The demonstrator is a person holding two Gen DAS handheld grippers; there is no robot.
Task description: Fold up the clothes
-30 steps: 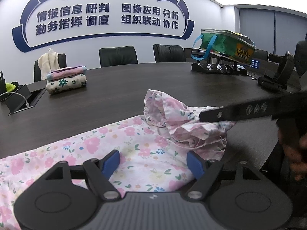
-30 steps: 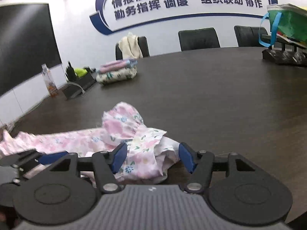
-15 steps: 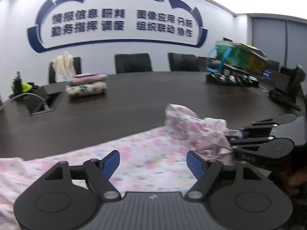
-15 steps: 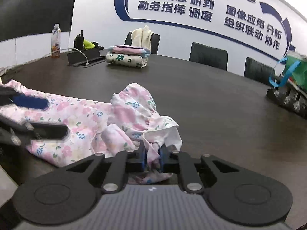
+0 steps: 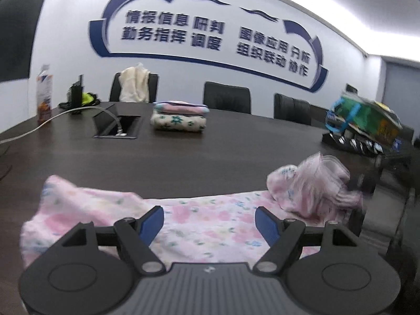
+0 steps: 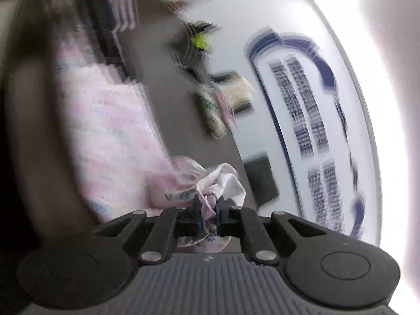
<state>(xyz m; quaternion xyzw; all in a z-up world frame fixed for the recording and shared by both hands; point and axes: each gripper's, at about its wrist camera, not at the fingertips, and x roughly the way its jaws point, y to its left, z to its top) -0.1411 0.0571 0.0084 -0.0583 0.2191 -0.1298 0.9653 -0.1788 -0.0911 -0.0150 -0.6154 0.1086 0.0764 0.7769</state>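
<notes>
An office meeting room: long dark conference table, office chairs, wall slogan.

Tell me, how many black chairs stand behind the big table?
3. One on the left has a cream cloth draped over it, one stands behind the folded clothes stack, one is further right. More may be hidden beyond the frame.

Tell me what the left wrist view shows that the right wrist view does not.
Only the left wrist view shows the left gripper, jaws open above the floral garment, and a green bag. Only the right wrist view shows the right gripper, jaws shut on a bunched end of the garment. Both share the garment, the dark table and the folded clothes stack.
</notes>
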